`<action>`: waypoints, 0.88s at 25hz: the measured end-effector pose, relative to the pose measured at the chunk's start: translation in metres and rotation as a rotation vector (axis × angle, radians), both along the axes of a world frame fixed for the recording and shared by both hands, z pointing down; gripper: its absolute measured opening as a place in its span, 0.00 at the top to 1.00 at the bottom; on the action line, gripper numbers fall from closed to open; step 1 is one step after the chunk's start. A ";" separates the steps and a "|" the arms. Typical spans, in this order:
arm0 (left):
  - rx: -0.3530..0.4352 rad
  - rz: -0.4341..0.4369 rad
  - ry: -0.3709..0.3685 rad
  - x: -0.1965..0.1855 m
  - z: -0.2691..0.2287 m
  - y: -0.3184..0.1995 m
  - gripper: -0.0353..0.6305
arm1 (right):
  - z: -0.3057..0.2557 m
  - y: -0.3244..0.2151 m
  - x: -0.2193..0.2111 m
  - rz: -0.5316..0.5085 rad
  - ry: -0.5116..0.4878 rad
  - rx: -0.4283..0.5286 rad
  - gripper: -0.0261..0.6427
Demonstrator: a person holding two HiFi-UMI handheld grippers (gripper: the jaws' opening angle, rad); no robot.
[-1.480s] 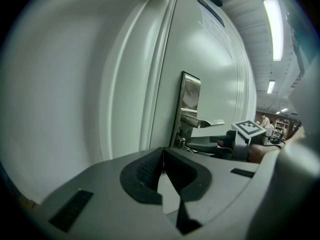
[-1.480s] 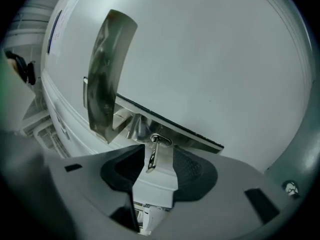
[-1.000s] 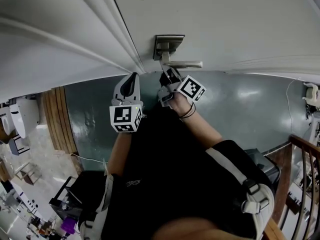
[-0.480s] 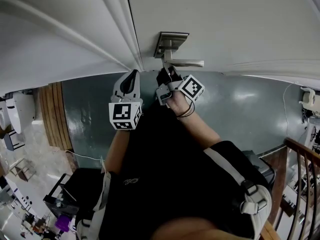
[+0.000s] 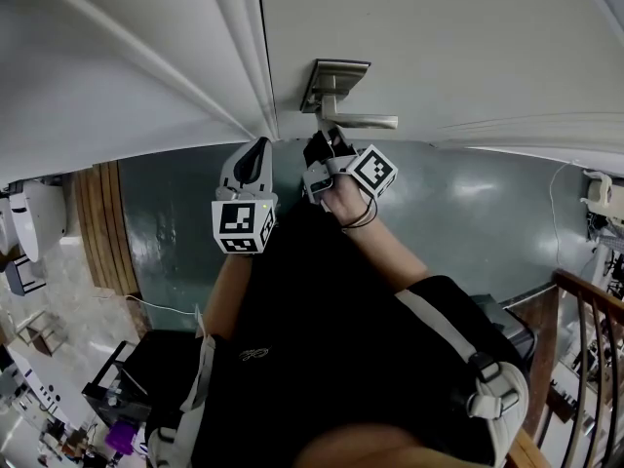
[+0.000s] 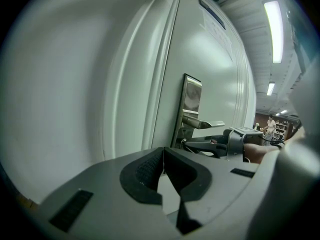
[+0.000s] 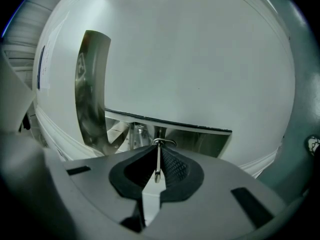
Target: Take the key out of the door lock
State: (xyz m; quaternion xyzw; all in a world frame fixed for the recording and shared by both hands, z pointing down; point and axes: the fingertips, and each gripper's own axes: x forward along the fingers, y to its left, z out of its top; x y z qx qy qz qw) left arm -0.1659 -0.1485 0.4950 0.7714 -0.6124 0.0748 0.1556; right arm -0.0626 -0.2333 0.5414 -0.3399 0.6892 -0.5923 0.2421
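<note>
here the right gripper [image 7: 158, 149], jaws just closing, pinches the key [image 7: 157, 165].

Left hand-held gripper [image 6: 163, 156], jaws together, faces the door handle [image 6: 202, 125].

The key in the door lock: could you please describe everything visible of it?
The thin silver metal key shows edge-on between the dark ribbed pads of the right gripper, whose jaws have just been closing and now clamp its flat sides. A small metal loop sits at its far end. It lies just below the silver lever handle on the white door; blade and keyhole are hidden.
</note>
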 end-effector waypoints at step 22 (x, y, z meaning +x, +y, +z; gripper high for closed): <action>0.004 0.016 0.006 0.000 -0.002 0.001 0.91 | -0.003 0.000 -0.001 0.018 -0.048 -0.004 0.92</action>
